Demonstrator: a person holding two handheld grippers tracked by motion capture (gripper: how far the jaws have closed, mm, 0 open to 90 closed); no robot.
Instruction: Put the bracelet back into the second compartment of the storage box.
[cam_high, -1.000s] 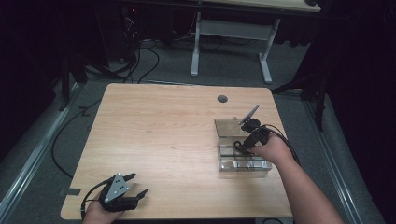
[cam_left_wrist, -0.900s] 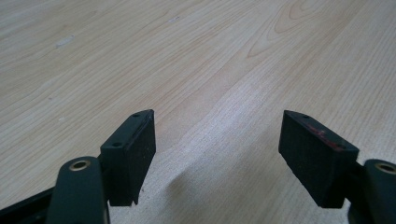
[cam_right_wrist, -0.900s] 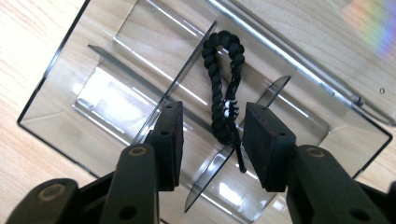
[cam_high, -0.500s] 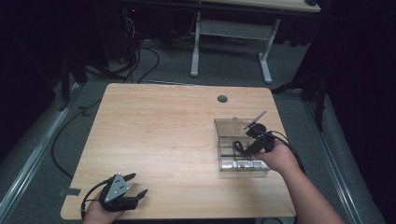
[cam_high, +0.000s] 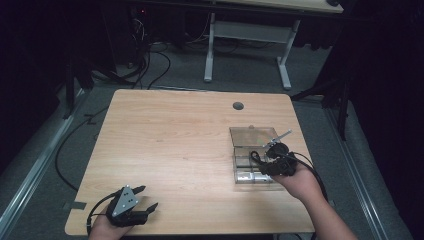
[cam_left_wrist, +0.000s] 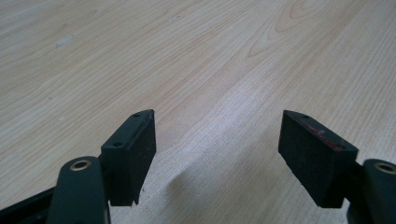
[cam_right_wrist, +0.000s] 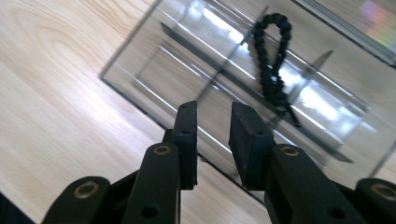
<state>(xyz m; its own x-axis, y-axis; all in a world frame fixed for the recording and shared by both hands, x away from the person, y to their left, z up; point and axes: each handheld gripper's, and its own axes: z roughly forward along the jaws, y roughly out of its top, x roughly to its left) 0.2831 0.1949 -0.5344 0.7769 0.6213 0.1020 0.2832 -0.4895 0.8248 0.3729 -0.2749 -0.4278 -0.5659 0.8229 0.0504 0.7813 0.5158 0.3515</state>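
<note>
Clear plastic box (cam_high: 254, 155): sits on the right half of the surface (cam_high: 170, 145), lid open and lying flat on the far side. Thin clear walls split its inside into compartments.

Contents: one string of black beads (cam_right_wrist: 273, 60), looped at its far end, lying in a compartment past a divider in your right gripper view. In the high view something pale and shiny lies in the near compartments; what it is cannot be told.

Your right tongs (cam_right_wrist: 212, 140): pointed at the near wall of the box, jaws close together with a narrow gap between them and nothing held. The beads lie beyond the tips, apart from them. In the high view your right tongs (cam_high: 272, 160) are over the right edge of the box, with your hand behind them and the cable trailing off to the right.

Your left tongs (cam_left_wrist: 217, 149): jaws wide apart, nothing between them, bare wood under them. In the high view they rest at the near left corner of the surface (cam_high: 131, 206), well apart from the box.

Change from a second ago: your right tongs have come nearer to you along the box, from about its middle toward its near right part. Your left tongs have stayed put. The box has stayed in place.
</note>
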